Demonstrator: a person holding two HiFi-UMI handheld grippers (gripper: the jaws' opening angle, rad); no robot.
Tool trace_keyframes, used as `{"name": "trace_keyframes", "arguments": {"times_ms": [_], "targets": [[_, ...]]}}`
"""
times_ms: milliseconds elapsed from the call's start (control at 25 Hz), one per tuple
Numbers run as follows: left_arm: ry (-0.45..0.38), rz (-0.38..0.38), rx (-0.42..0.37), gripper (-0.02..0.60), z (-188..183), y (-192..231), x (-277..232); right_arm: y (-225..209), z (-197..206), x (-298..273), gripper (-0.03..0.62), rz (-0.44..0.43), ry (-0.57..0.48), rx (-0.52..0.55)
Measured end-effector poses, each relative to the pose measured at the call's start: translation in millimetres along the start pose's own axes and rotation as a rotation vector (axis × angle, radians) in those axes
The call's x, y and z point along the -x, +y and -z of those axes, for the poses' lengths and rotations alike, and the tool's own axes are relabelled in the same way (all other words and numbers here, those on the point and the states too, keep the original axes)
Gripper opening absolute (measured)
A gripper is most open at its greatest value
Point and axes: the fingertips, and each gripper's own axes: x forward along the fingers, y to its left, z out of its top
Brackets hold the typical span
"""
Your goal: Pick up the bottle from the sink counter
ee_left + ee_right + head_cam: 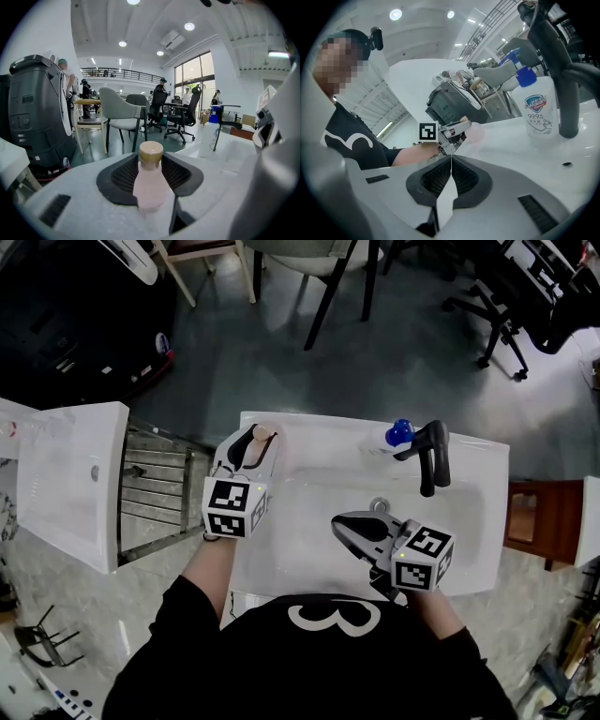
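A small pink bottle (264,431) with a tan cap stands at the back left corner of the white sink counter (309,427). My left gripper (255,435) reaches over that corner. In the left gripper view the bottle (150,180) stands upright between the black pads (123,176), which touch it on both sides. Whether it rests on the counter or is lifted I cannot tell. My right gripper (339,521) hangs over the basin with its jaws shut together and nothing between them (451,161). The right gripper view also shows the pink bottle (474,132) in the left gripper.
A clear soap bottle with a blue pump (397,435) stands beside the black faucet (429,454) at the counter's back right. A second white basin (70,474) and a metal rack (159,484) are to the left. Chairs (319,268) stand beyond the sink.
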Motion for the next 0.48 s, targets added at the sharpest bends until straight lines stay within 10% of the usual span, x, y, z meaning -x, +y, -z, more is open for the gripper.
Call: {"name": "trace_keyframes", "arguments": {"times_ms": [480], "targets": [[-0.005, -0.006, -0.016, 0.150, -1.5, -0.6, 0.4, -3.4, 1.4, -2.0, 0.014, -0.004, 0.008, -0.018]]}}
